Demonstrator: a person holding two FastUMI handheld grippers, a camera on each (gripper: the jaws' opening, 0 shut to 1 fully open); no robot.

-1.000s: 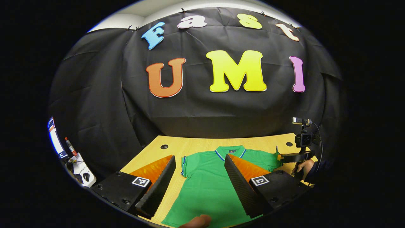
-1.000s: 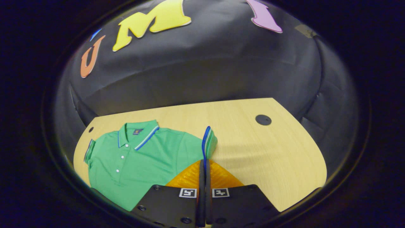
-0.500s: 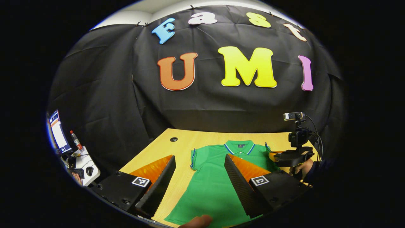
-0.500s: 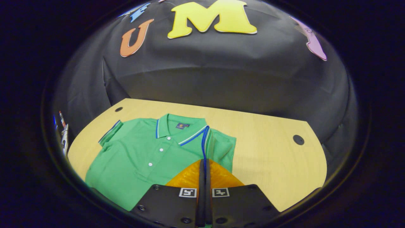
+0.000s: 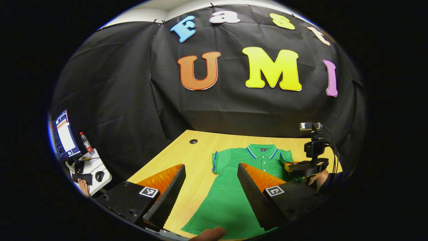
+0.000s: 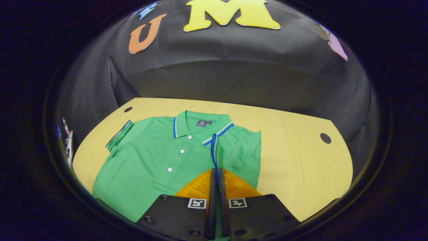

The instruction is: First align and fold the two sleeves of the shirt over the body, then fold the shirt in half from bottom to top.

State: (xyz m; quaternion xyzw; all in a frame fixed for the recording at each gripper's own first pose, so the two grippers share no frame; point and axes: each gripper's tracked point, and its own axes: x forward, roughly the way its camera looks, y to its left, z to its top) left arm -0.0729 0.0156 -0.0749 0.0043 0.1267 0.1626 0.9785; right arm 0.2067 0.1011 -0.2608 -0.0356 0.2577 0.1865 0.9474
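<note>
A green polo shirt (image 6: pixel 157 167) with a blue-striped collar lies face up on the wooden table (image 6: pixel 301 167). My right gripper (image 6: pixel 216 171) is shut on the blue-trimmed cuff of the right sleeve (image 6: pixel 237 150), which is lifted and drawn in over the chest beside the collar. The other sleeve (image 6: pixel 118 134) lies flat and spread out. In the left gripper view my left gripper (image 5: pixel 210 166) stands open above the shirt (image 5: pixel 230 190) at its lower left side, holding nothing. Farther off there, a hand holds the right gripper (image 5: pixel 291 166) at the shirt's shoulder.
Round cable holes (image 6: pixel 325 138) (image 5: pixel 193 141) sit near the table's far corners. A side desk (image 5: pixel 95 167) with a monitor, a bottle and a keyboard stands to the left of the table. A fingertip (image 5: pixel 209 233) shows at the bottom edge of the left gripper view.
My right gripper has carried the right sleeve from beside the shirt inward over the chest. My left gripper has stayed open and its view has drifted leftward.
</note>
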